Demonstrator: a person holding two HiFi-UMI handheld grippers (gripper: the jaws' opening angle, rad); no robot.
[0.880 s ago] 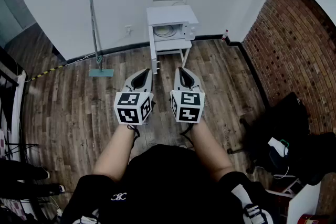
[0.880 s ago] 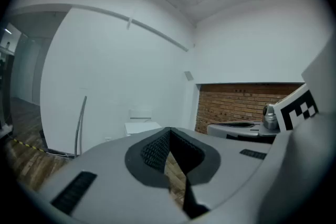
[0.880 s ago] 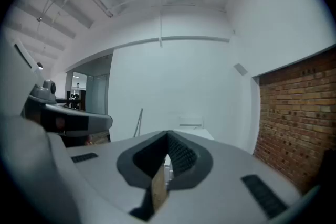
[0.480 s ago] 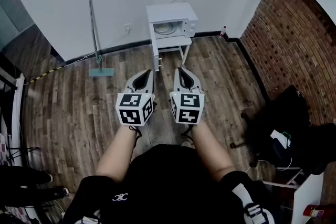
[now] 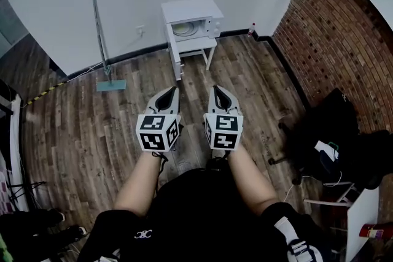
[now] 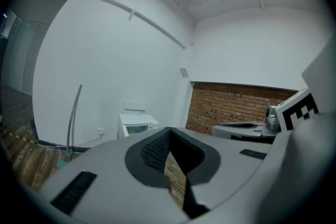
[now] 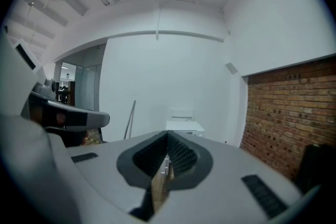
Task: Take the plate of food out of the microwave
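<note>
The microwave (image 5: 191, 10) on its white stand (image 5: 198, 44) has drifted left, now upper centre, with the plate (image 5: 183, 28) inside it. At mid-frame, the left gripper (image 5: 167, 90) and the right gripper (image 5: 218, 89) stay fully closed, holding nothing.

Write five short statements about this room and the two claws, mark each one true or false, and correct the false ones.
1. The left claw and the right claw are both shut with nothing in them. True.
2. The microwave stands directly on the floor. False: it sits on a small white table.
3. A flat mop leans on the white wall to the left of the microwave. True.
4. The left claw touches the microwave. False: both claws are far from it, over the wooden floor.
5. The wall on the right is brick. True.
</note>
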